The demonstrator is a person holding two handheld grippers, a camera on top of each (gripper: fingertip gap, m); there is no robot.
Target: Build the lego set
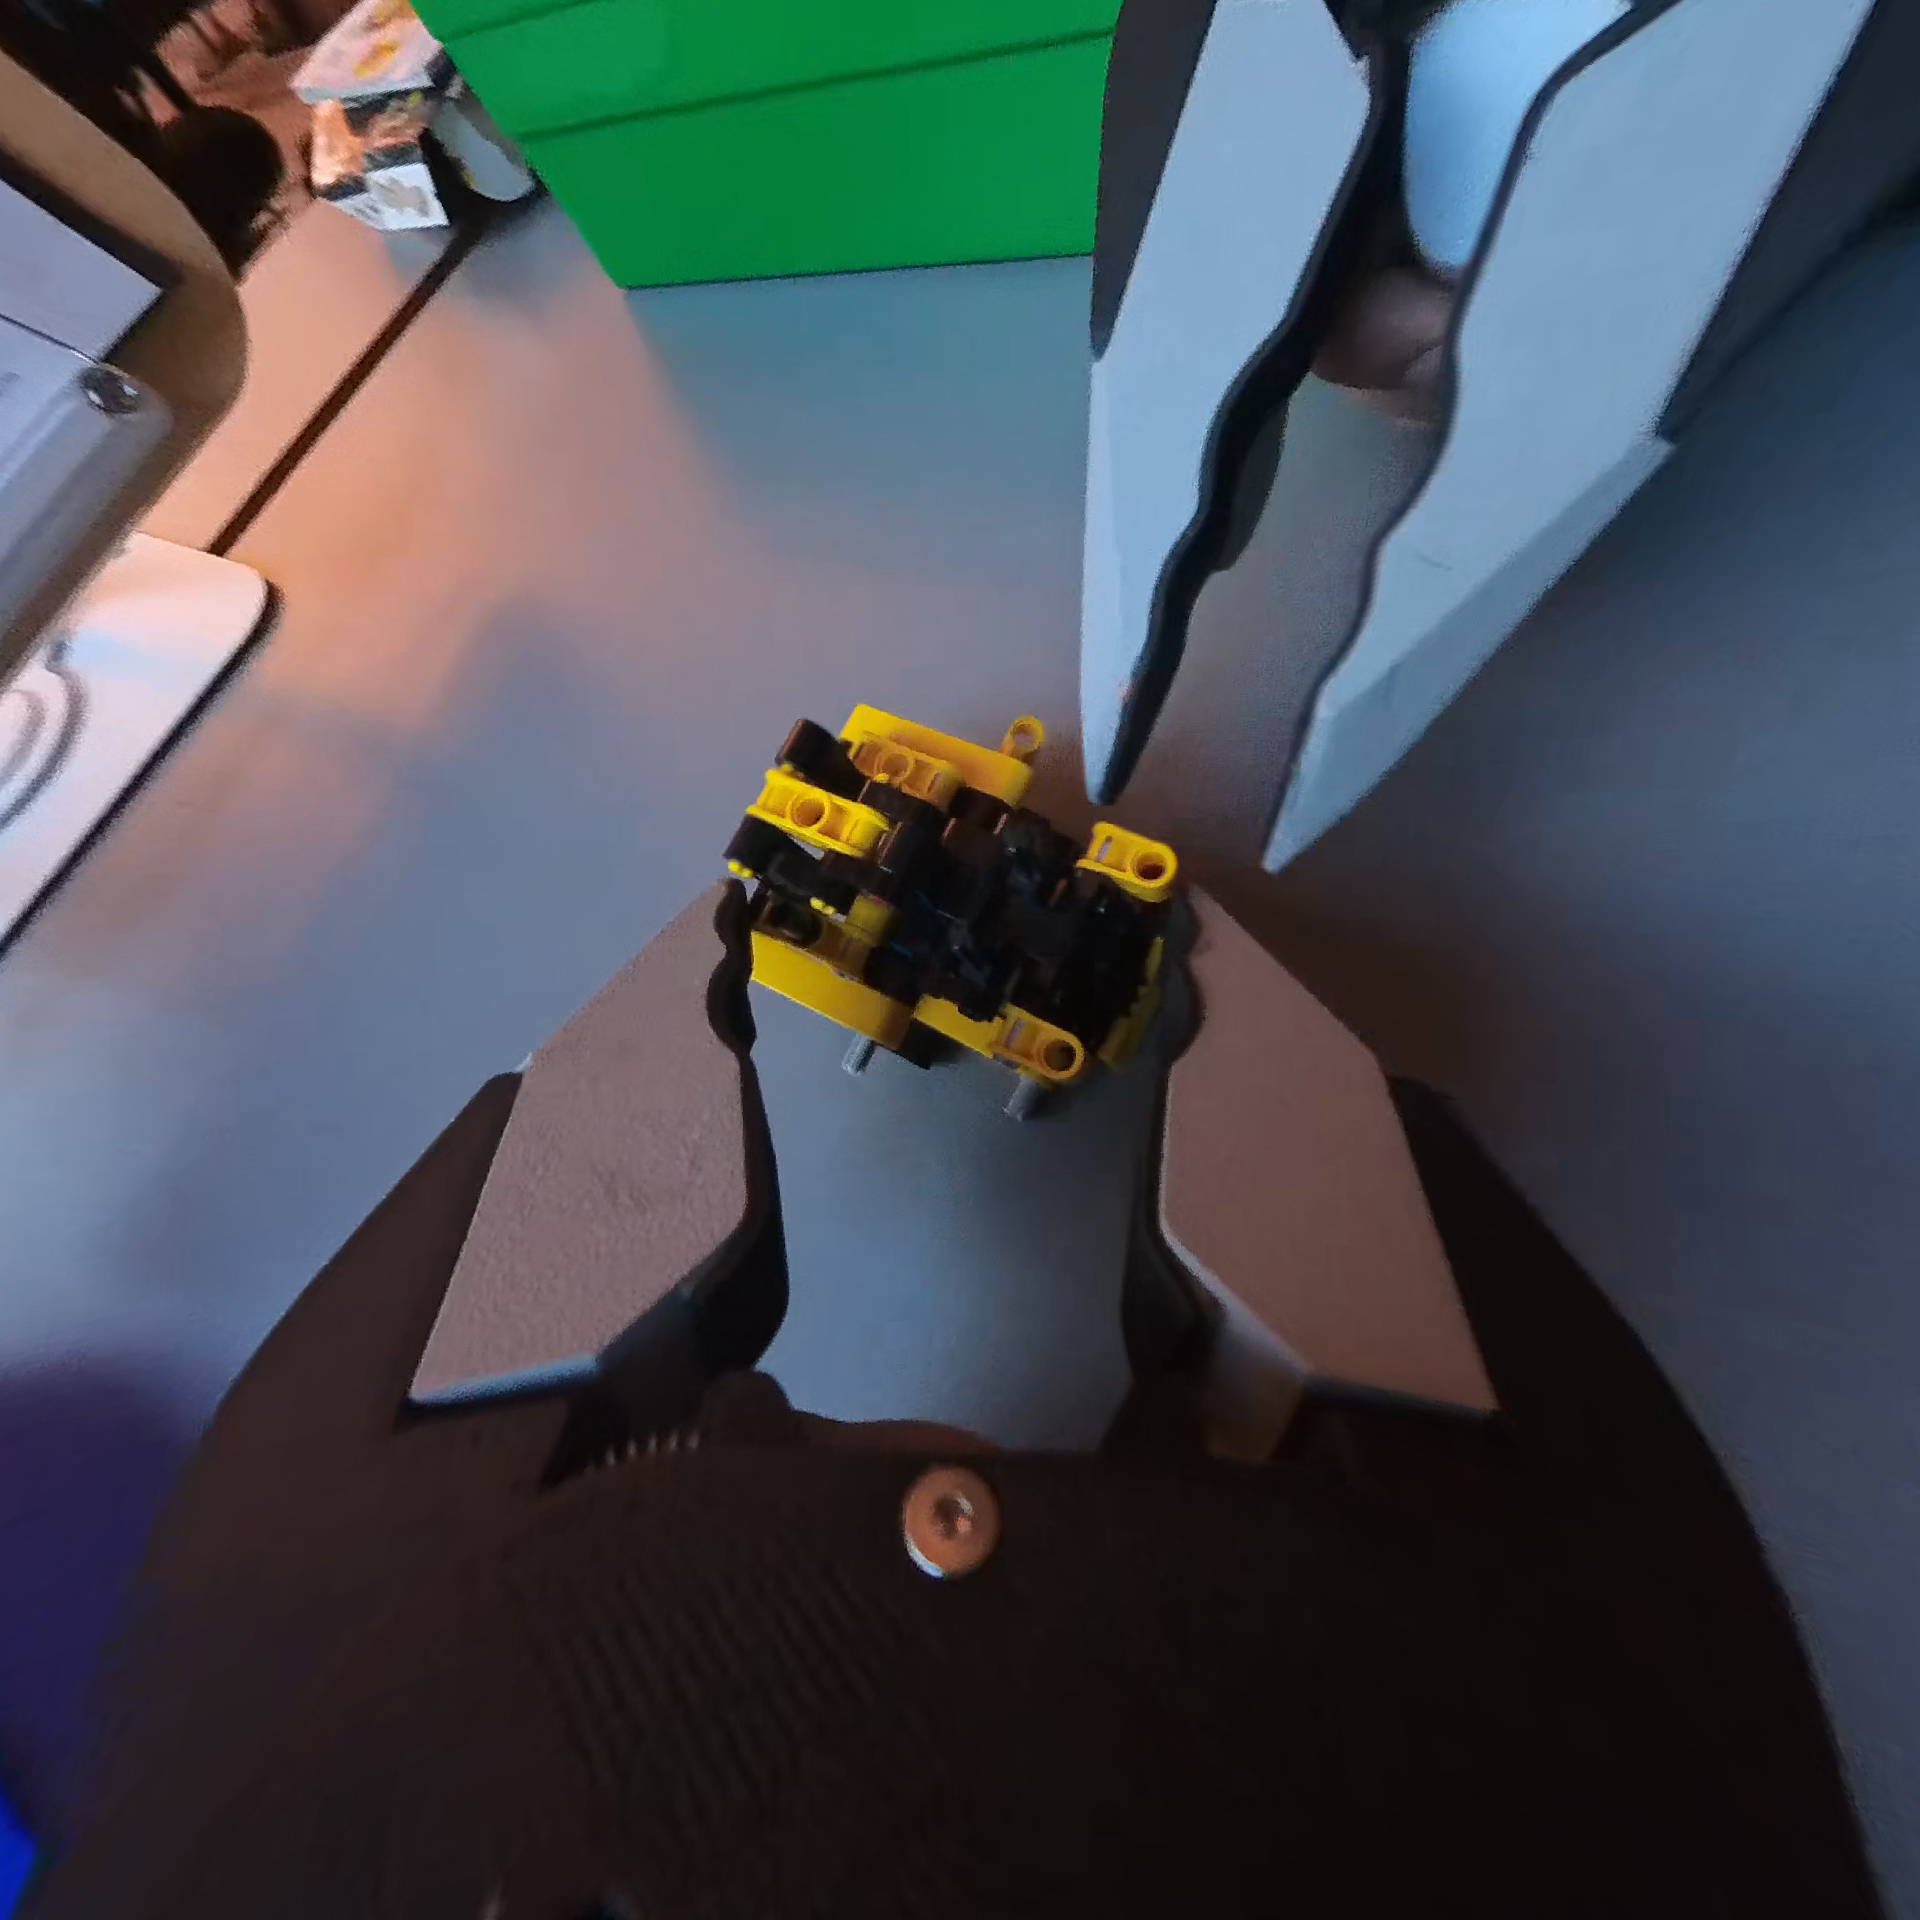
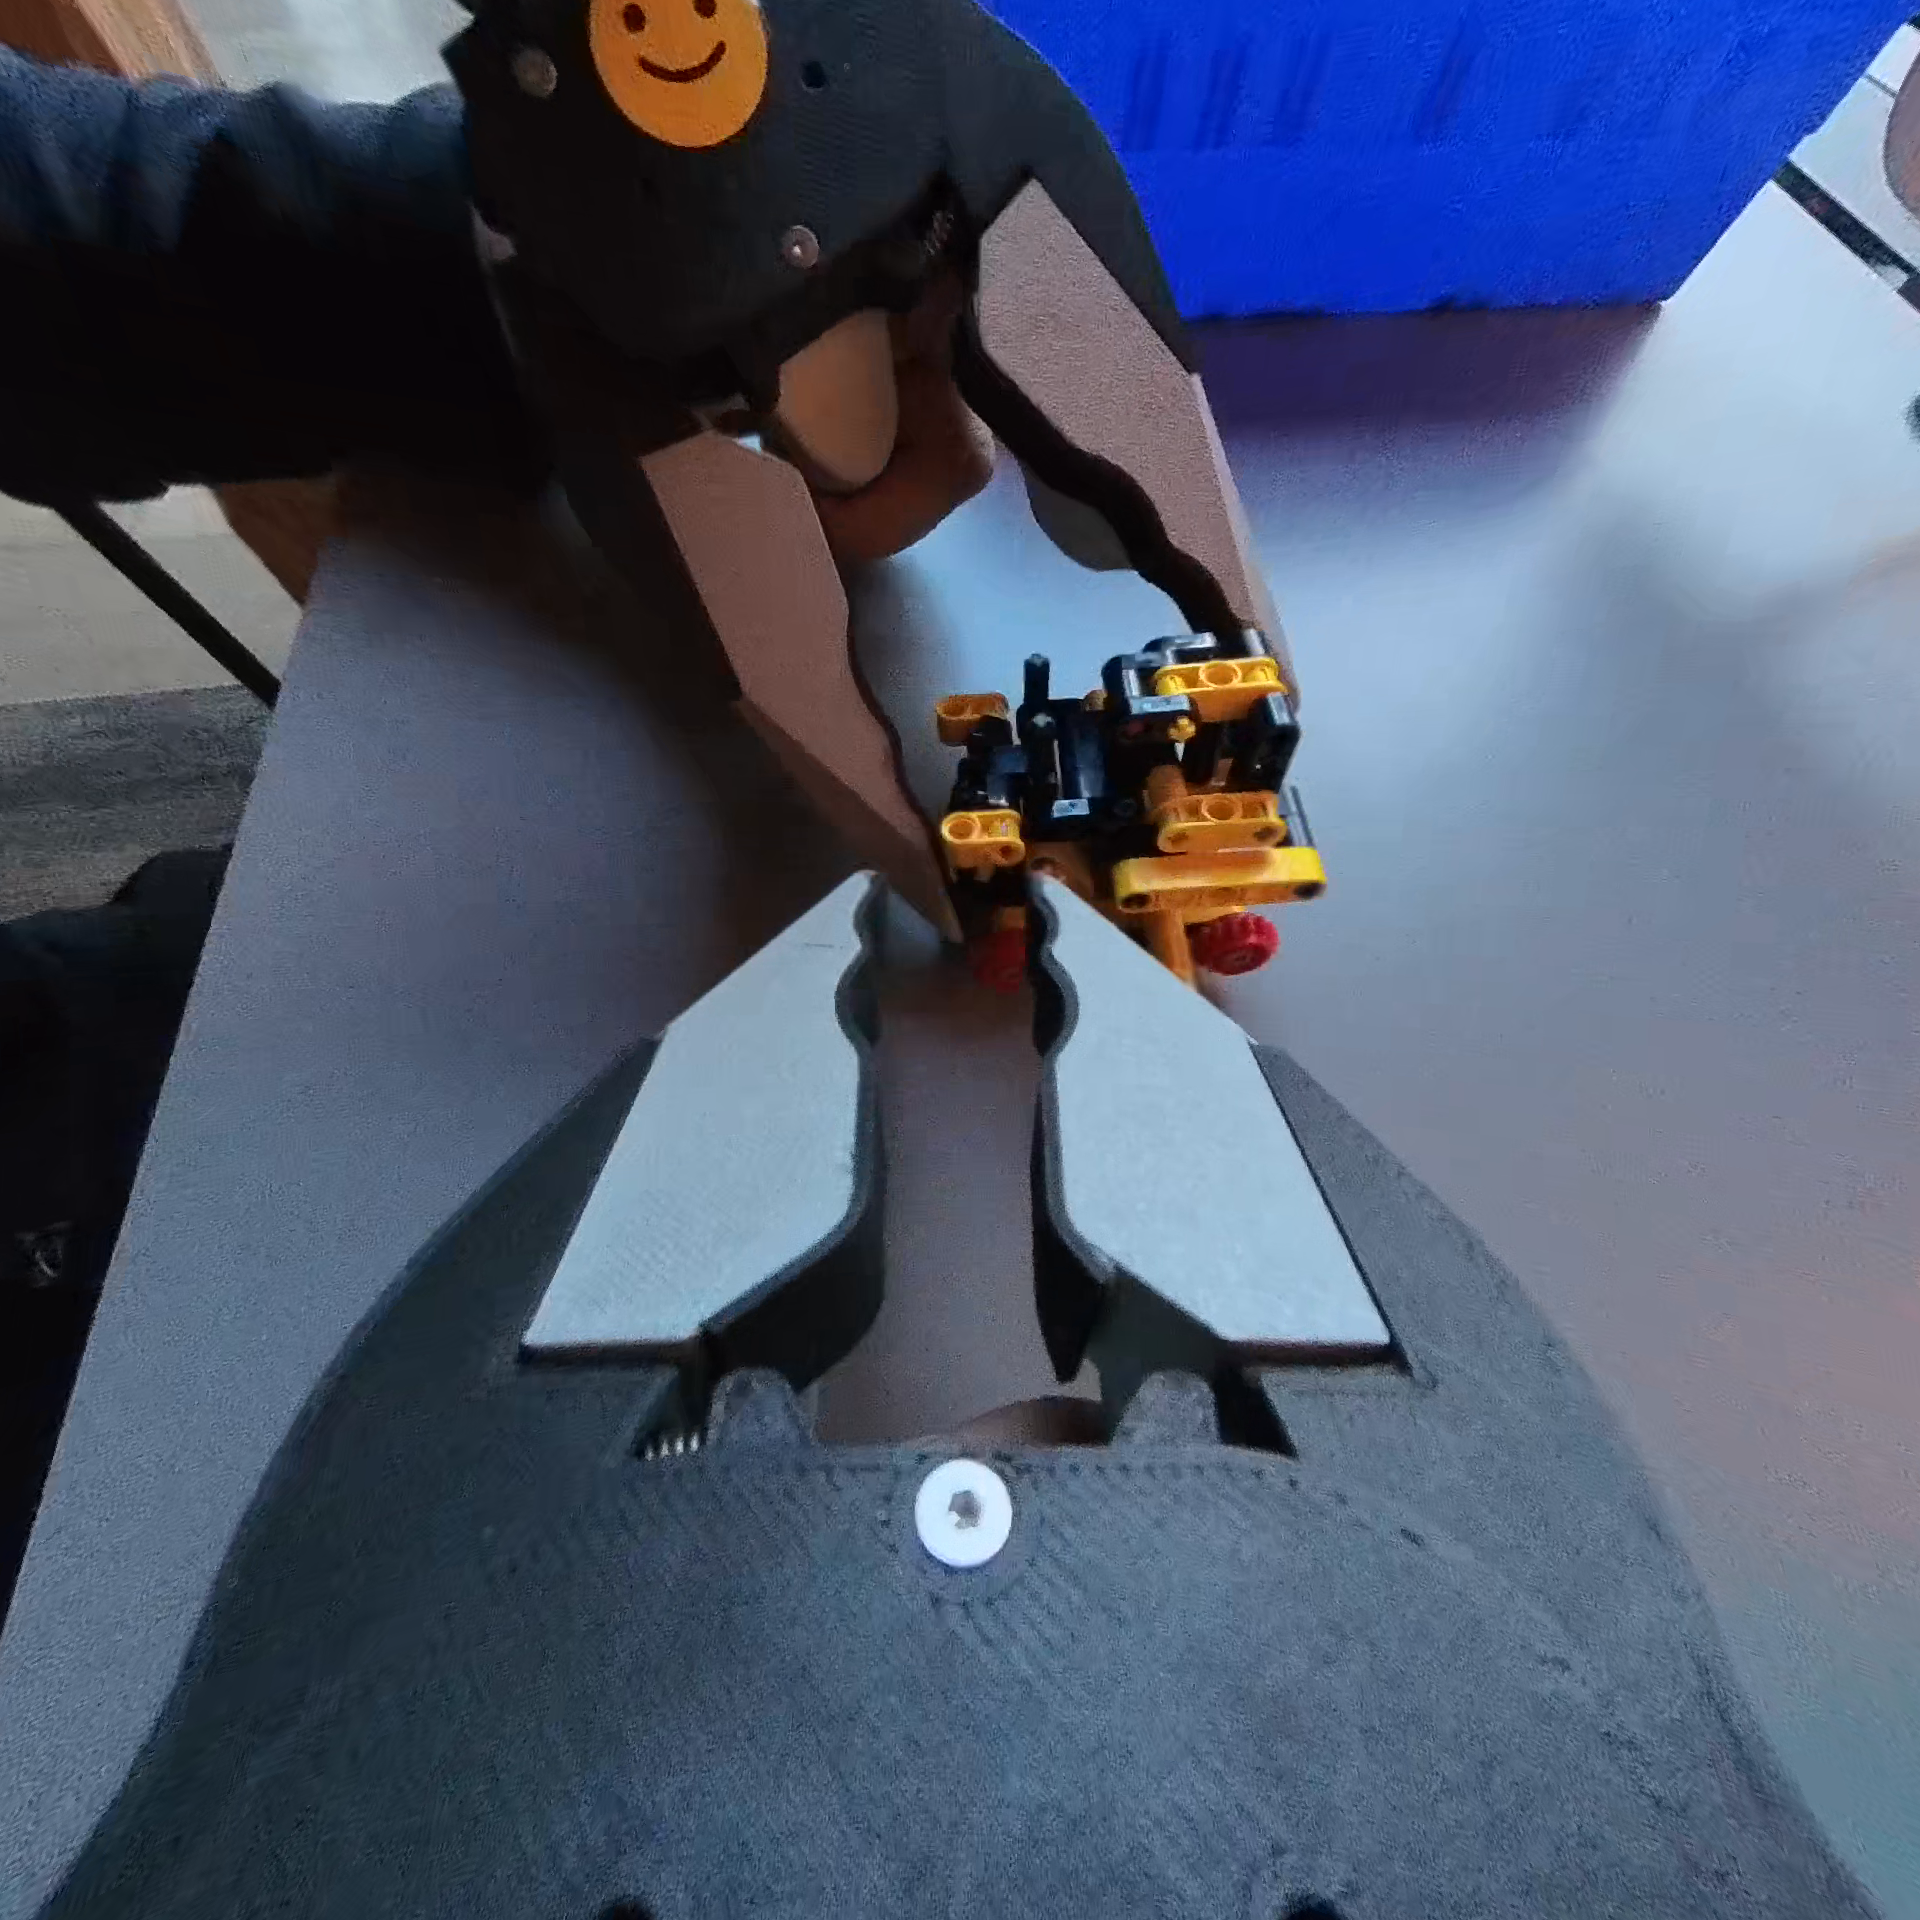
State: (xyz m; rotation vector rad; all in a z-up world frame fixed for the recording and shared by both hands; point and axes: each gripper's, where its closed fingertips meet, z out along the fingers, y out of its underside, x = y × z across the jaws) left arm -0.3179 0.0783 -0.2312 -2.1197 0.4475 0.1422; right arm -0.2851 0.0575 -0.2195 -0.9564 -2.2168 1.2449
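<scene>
A small yellow and black lego model [image 1: 935, 904] sits on the grey table [image 1: 468, 935]. My left gripper [image 1: 951, 914], with brown fingers, is shut on the lego model from both sides. In the right wrist view the model [image 2: 1132, 790] shows two red gears [image 2: 1231, 940] low on its near side. My right gripper [image 2: 954, 894], with grey fingers, is open a little, its tips right at the model's near corner. One brown fingertip [image 2: 935, 904] of the left gripper lies in its gap. The right gripper [image 1: 1190, 826] comes in from above in the left wrist view, holding nothing.
A green box [image 1: 810, 135] stands behind the model and a blue box [image 2: 1455, 156] on the other side. Small cartons [image 1: 384, 135] and a white flat stand [image 1: 125, 665] lie at the left. The table edge [image 2: 291, 727] runs near a dark sleeve [image 2: 208, 291].
</scene>
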